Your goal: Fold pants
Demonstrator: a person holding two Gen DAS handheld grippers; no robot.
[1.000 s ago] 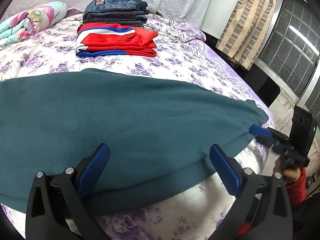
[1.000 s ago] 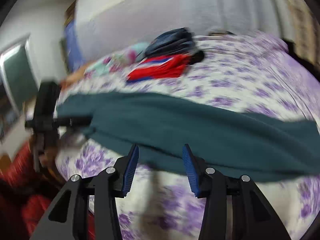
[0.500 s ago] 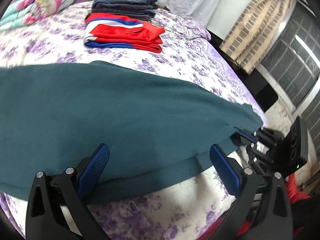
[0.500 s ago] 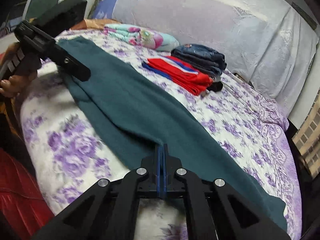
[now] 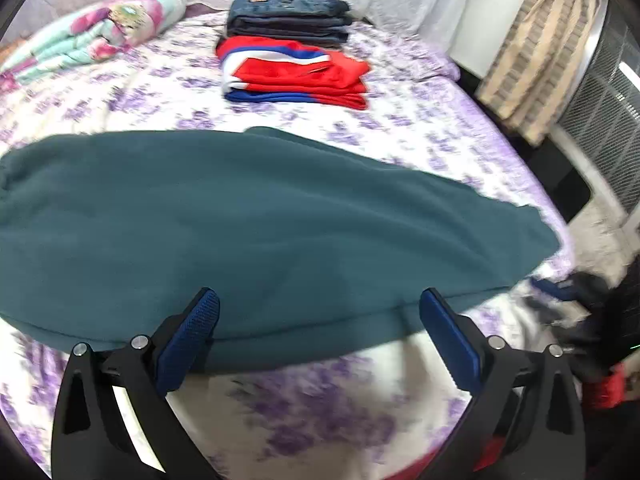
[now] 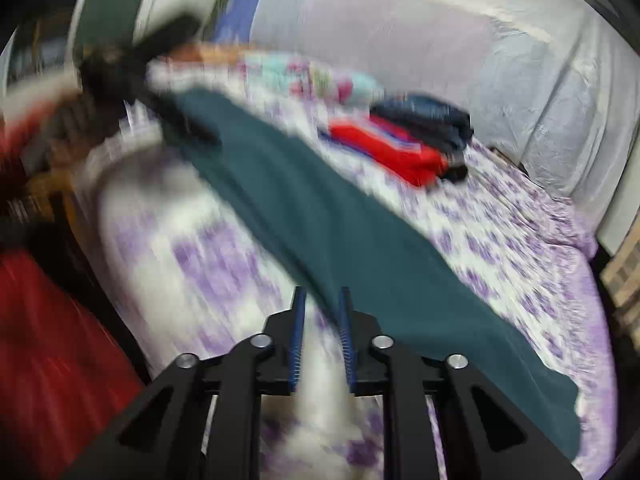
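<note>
1. Right gripper (image 6: pixel 322 304): jaws a narrow gap apart and opening. The teal pants (image 6: pixel 360 248) edge lies just past the tips at 12 o'clock; frame blurred, cannot tell whether fabric sits between the pads, no clamp visible.
2. Left gripper (image 5: pixel 320 320): jaws wide apart, holding nothing. The near hem of the pants (image 5: pixel 260 232) lies in front of the tips.
3. Pants lie flat, stretched lengthwise across the floral bedsheet (image 5: pixel 420 128), near the bed's front edge.
4. Left view, 12 o'clock past the pants: folded red-white-blue garment (image 5: pixel 296 76), folded jeans (image 5: pixel 288 16) behind it, touching.
5. 10 o'clock: rolled floral blanket (image 5: pixel 100 32).
6. 2 o'clock: striped curtain (image 5: pixel 540 52).
</note>
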